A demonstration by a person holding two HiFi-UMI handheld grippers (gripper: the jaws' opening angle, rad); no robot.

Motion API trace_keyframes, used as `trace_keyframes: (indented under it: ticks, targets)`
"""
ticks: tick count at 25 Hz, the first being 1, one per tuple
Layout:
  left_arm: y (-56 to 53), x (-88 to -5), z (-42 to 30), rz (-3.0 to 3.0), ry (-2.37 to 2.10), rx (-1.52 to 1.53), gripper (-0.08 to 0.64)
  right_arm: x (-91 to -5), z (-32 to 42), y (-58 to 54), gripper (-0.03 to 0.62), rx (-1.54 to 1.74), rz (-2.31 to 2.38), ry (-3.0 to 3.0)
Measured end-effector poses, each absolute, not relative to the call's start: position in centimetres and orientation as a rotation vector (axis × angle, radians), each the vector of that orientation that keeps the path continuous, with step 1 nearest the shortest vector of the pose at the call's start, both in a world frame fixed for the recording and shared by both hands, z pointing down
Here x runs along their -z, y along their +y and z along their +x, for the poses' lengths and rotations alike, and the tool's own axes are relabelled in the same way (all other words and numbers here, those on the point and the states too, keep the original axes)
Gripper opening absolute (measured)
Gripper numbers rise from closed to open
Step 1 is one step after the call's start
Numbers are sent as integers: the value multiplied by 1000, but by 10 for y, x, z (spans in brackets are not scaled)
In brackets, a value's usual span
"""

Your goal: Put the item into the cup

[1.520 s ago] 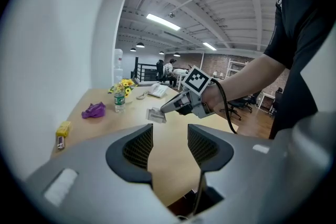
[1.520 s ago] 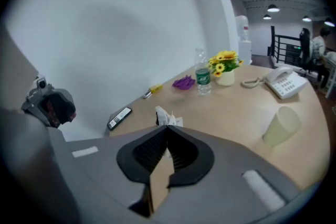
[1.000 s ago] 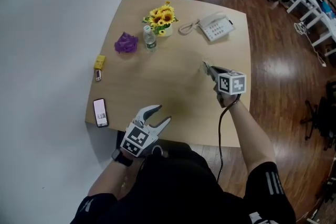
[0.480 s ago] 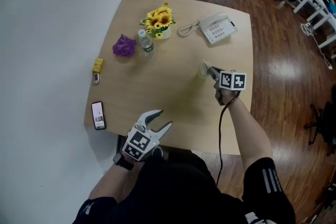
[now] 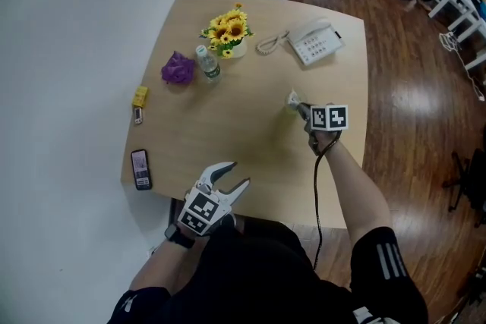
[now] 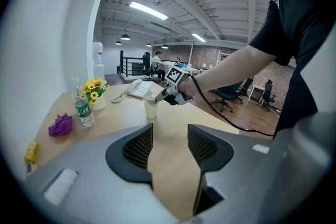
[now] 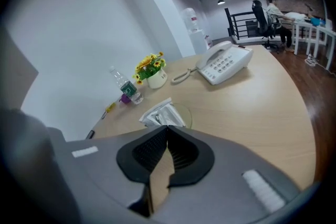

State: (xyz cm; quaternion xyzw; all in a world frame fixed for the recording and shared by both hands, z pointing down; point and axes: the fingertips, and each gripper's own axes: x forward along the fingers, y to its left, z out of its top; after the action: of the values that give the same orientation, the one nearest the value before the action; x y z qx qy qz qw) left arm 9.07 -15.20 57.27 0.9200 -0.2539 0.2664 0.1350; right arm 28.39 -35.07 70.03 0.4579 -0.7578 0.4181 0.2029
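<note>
Left tool (image 5: 231, 174) is at the desk (image 5: 250, 133) edge, about 7 o'clock. Its jaws are apart with nothing between them, just bare desk. Idle.

Right tool (image 5: 296, 104) is at roughly 3 o'clock, mid-desk. Its jaws are together, clamped on one end of a white packet (image 7: 160, 112).

The packet's free end sticks out past the jaws, right at the mouth of the clear cup (image 6: 151, 109). The tool tip is at the rim. Can't tell if the end is already below the rim or just over it. The cup stands upright, clear of everything else.

Handling, my read:
- The packet looks thin, light and floppy, sachet-type, with crinkled film. It won't hold its shape and could snag on the rim.
- Holding it by the trailing end, as it is now, is the right spot, since the free end leads into the cup.
- The cup looks like light, thin plastic, so a side nudge from the tool could tip or slide it. Go in from above and let go once most of the packet is inside.
- The left tool is free to steady the cup if needed.

Further out:
- mobile (image 5: 140, 168) at 8 o'clock on the edge
- small yellow thing (image 5: 140, 96) at 9 o'clock
- purple wad (image 5: 177, 69) and water bottle (image 5: 207, 64) around 10–11 o'clock
- sunflowers (image 5: 226, 30) at 11 o'clock
- desk telephone (image 5: 314, 42) at 1 o'clock

All of these are well apart from the cup.
</note>
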Motion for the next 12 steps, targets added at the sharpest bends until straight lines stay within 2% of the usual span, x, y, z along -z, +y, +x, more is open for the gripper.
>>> trace_keyframes:
  ticks: [4,8,12]
  targets:
    - [-154,-572,95,2671,-726,-774,201,-699,277,-348,17,-1116,1230,-2123]
    - [-156,-569,98,2680,-722,-770,201,-695,273,-347,83,-1067,1213,-2132]
    - [-156,-568,96,2689,-719,-768,201,-685,273,-348,94,-1049,1231,-2157]
